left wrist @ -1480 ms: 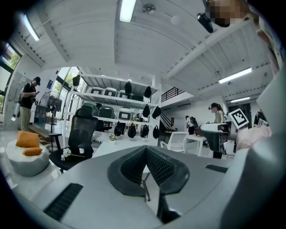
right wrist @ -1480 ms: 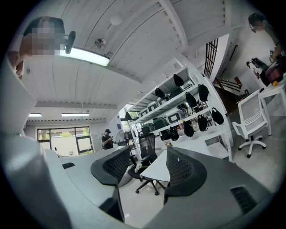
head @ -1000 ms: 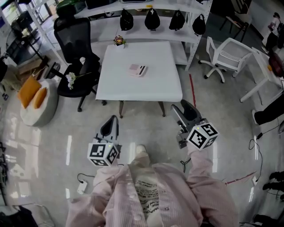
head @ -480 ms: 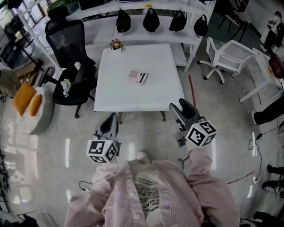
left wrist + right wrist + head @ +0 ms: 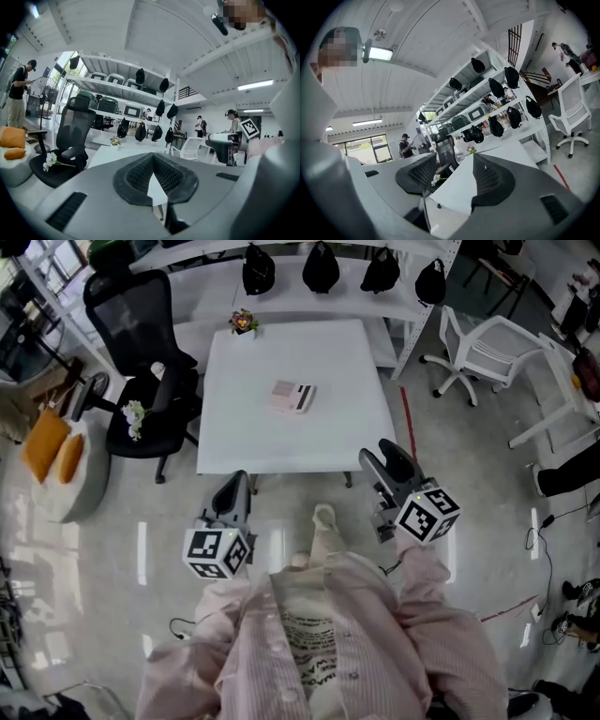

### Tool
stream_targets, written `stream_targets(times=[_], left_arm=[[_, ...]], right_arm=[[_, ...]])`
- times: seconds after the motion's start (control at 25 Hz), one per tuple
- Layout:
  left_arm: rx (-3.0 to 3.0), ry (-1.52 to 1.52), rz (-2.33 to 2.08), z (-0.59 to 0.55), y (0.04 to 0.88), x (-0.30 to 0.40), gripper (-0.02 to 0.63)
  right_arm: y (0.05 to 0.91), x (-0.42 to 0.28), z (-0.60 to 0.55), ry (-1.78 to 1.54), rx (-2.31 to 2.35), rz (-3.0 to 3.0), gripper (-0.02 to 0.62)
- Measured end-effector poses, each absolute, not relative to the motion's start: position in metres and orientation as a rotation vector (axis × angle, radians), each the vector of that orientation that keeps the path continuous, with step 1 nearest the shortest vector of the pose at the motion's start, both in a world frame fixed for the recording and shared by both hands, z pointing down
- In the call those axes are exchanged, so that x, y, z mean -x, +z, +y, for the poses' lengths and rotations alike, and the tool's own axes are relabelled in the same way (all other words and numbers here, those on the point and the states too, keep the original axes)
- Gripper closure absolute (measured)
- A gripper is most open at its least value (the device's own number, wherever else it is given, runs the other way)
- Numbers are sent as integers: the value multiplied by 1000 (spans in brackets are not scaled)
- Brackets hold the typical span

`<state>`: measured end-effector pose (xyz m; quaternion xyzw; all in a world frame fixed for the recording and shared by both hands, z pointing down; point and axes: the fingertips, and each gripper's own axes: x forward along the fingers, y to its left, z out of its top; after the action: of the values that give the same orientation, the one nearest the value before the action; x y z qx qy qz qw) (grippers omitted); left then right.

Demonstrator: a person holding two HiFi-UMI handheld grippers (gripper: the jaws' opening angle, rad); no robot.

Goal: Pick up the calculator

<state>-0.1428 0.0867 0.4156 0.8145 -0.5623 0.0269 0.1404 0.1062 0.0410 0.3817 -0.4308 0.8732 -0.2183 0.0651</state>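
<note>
Presently the white table [image 5: 281, 442] stands ahead of the person, beyond both tools, so no grasp is under way. The right gripper [image 5: 386, 457] points toward the table with its jaws apart and nothing between them, probably readied for the pick. The left gripper [image 5: 234, 488] has its jaw tips closed together on nothing, apparently idle. The calculator [image 5: 292, 396] lies flat near the table's centre, well apart from both.
</note>
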Motion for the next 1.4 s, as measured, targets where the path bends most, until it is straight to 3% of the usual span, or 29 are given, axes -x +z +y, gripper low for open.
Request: stream_targets(times=[0.52,1.4], left_arm=[[-2231,104,-1682,-2,441,181,606],[-2007,229,-1538,-155,540,151,606]], right_arm=[[415,-68,-73,-783,1246,2664,371],[543,-38,-234,-1364,1130,2643,371]])
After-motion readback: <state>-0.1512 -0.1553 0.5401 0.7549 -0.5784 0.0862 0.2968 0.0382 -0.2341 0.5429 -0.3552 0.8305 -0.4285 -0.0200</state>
